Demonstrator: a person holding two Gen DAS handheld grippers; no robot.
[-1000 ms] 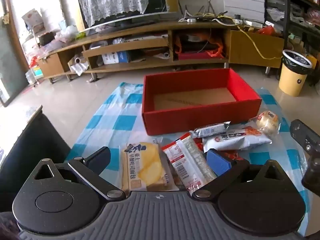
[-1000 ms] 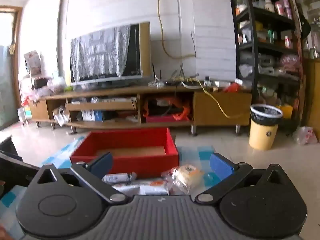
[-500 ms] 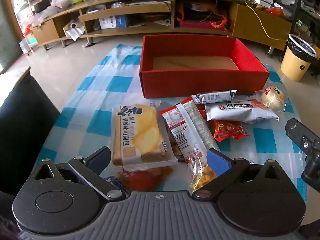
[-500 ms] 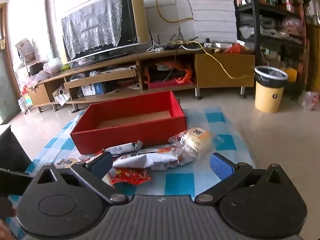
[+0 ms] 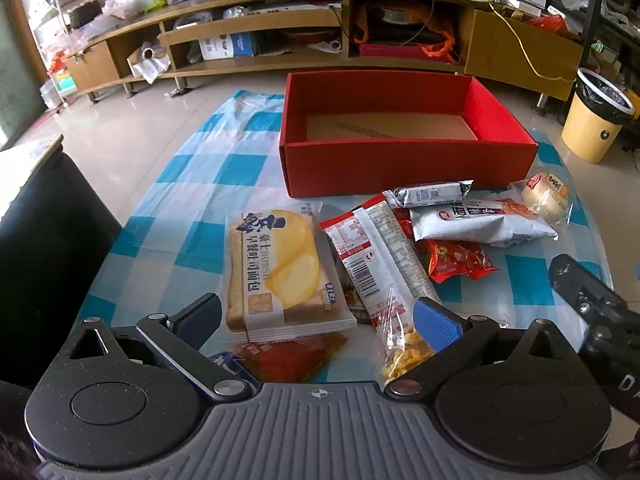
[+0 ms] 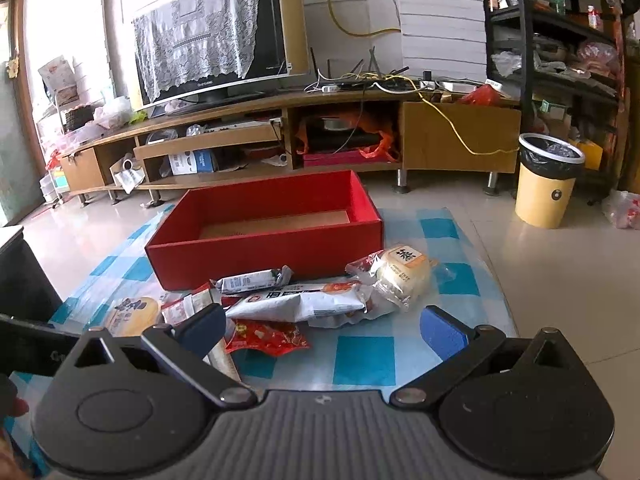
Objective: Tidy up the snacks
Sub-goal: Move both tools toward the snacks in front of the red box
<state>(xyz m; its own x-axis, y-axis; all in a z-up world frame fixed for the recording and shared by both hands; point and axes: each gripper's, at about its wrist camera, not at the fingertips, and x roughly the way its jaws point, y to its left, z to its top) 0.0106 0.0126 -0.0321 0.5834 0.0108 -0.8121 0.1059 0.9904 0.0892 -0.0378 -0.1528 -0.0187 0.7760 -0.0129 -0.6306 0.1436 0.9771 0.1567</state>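
Observation:
An open red box (image 5: pixel 404 160) (image 6: pixel 264 248) with a bare cardboard floor stands at the far side of a blue-checked cloth (image 5: pixel 168 184). In front of it lie several snacks: a yellow toast pack (image 5: pixel 276 268), a long red-and-white packet (image 5: pixel 380 260), a silver bar (image 5: pixel 432 194) (image 6: pixel 252 280), a white packet (image 5: pixel 480 220) (image 6: pixel 304 304), a small red pack (image 5: pixel 460 260) (image 6: pixel 268 338) and a round bun (image 5: pixel 546 196) (image 6: pixel 402 272). My left gripper (image 5: pixel 320 320) hovers open over the near end of the toast pack. My right gripper (image 6: pixel 322 330) is open above the small red pack and holds nothing.
A long wooden TV cabinet (image 6: pixel 280 136) with a lace-covered TV (image 6: pixel 216 36) lines the back wall. A yellow bin (image 6: pixel 546 178) stands on the floor at the right, beside dark shelving (image 6: pixel 560 40). A dark chair edge (image 5: pixel 44 240) sits left of the table.
Both views have tilted downward and closer to the table, so the snacks now fill more of each view. Neither gripper has closed or touched anything.

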